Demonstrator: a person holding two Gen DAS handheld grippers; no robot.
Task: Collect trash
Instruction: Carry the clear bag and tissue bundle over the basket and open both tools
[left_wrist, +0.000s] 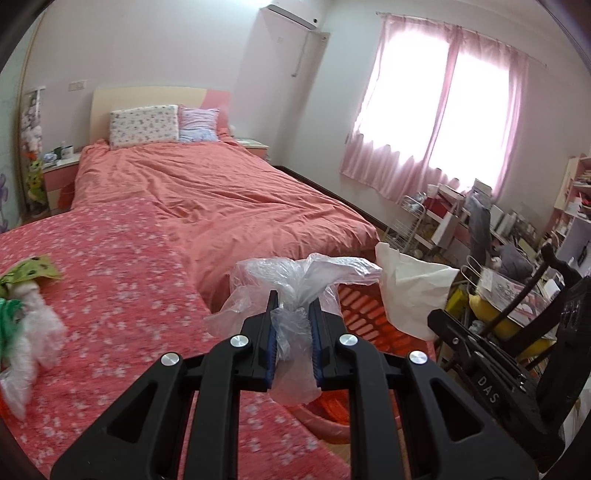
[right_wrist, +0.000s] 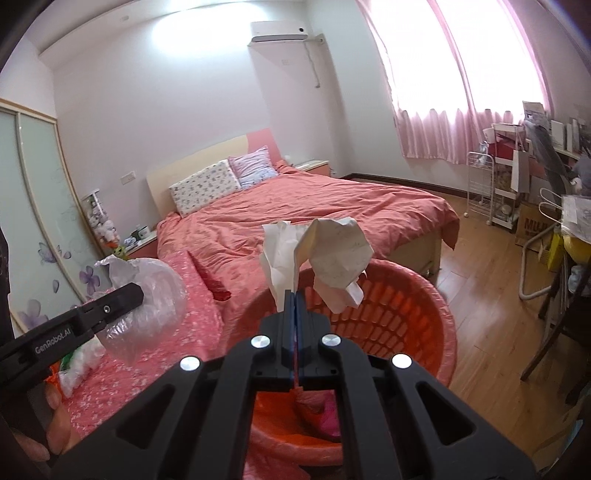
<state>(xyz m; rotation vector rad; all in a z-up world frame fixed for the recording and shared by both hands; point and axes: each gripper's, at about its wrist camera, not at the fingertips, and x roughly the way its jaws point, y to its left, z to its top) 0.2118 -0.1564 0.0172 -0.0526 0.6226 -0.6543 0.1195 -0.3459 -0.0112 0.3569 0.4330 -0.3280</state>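
My left gripper (left_wrist: 294, 301) is shut on a crumpled clear plastic bag (left_wrist: 295, 273) and holds it over the near edge of the bed, beside a red plastic basket (left_wrist: 364, 310). My right gripper (right_wrist: 295, 295) is shut on crumpled white paper (right_wrist: 332, 254), held above the red basket (right_wrist: 413, 295). Pink and red scraps (right_wrist: 317, 406) lie at the basket's bottom. In the right wrist view, the left gripper (right_wrist: 137, 294) with its clear bag (right_wrist: 151, 314) is at the left. In the left wrist view, the right gripper (left_wrist: 435, 319) with the white paper (left_wrist: 410, 291) is at the right.
More plastic and green wrappers (left_wrist: 26, 321) lie on the flowered bedspread (left_wrist: 129, 277) at the left. The bed (right_wrist: 314, 206) fills the middle. A wooden floor (right_wrist: 487, 314), a dark chair (right_wrist: 565, 302), a white wire cart (right_wrist: 480, 184) and a cluttered desk stand at the right.
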